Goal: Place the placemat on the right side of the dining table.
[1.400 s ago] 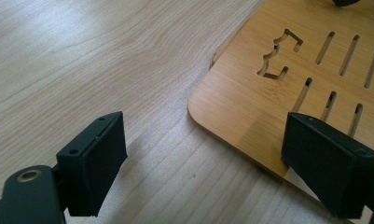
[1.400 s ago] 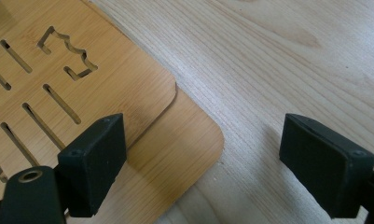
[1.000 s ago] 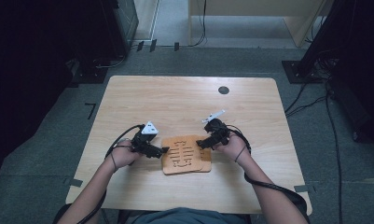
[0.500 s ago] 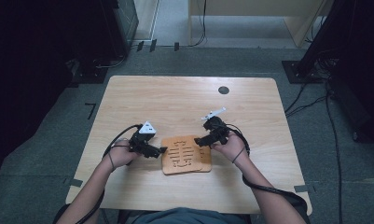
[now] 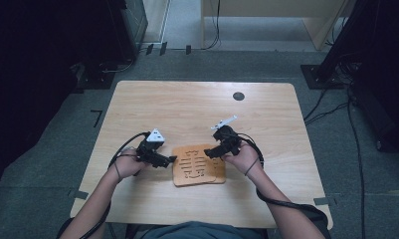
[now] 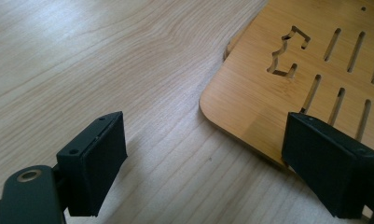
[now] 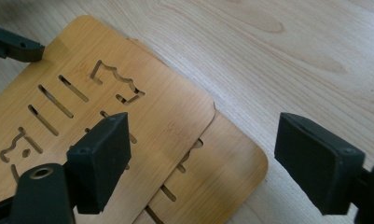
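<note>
- Bamboo boards, two of them, lie stacked near my edge of the pale wooden table (image 5: 197, 104); the top board (image 5: 192, 165), cut with a fish-skeleton pattern of slots, sits skewed on the lower board (image 5: 220, 172), so a corner of the lower one sticks out on the right.
- My left gripper (image 6: 208, 163) is at the stack's left edge, jaws wide apart and holding nothing; in the left gripper view one pad (image 6: 331, 168) overlaps the top board's rounded corner, the other is over bare table.
- My right gripper (image 7: 208, 163) is at the stack's right, far corner. Its jaws stand wide and have just been closing a little, with nothing pinched; the offset corners lie in the gap between them.
</note>
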Motion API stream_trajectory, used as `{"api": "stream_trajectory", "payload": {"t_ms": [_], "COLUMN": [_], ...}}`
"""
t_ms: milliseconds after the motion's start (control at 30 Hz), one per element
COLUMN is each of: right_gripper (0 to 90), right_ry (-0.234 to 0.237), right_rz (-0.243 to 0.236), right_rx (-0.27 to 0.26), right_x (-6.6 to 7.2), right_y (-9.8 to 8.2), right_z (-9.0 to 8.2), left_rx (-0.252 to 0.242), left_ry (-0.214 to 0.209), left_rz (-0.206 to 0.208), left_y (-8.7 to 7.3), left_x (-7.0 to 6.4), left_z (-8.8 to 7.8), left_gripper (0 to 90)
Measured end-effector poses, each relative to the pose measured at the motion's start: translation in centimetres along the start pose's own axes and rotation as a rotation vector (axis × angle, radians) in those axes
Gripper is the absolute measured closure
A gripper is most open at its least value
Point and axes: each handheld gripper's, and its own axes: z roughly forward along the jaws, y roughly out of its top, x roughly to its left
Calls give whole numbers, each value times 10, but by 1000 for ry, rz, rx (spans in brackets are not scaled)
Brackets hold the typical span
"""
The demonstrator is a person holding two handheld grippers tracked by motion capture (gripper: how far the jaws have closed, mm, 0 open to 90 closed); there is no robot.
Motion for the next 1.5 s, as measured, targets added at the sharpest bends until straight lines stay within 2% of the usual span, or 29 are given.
{"api": "stream_trajectory", "payload": {"t_ms": [67,300,433,633,1033,1100,1233,1333,1500], "right_gripper": [206,224,230,243,280,295,321,350,378], "right_ry": [0,2,-2,7,36,56,83,110,129], "right_rz": [-5,6,-3,-13,-24,-27,0,38,57], "right_rx": [5,8,-1,-6,34,48,61,79,83], "right_x": [0,0,0,1,11,11,11,8,5], "right_y": [0,1,2,3,2,2,4,5,5], "right_z": [0,0,-2,-3,9,11,14,14,14], "left_rx": [0,-6,5,11,12,11,14,16,12], "left_ry": [-5,-10,12,9,5,3,2,1,-2], "left_rz": [-13,-18,-11,-12,-28,-35,-35,-35,-36], "left_y": [0,-1,-2,-3,-3,-3,-3,-3,-3], "left_x": [1,2,2,2,2,2,2,2,2], "left_z": [1,1,3,5,6,6,6,6,7], "left_gripper": [130,129,129,129,129,129,129,128,128]}}
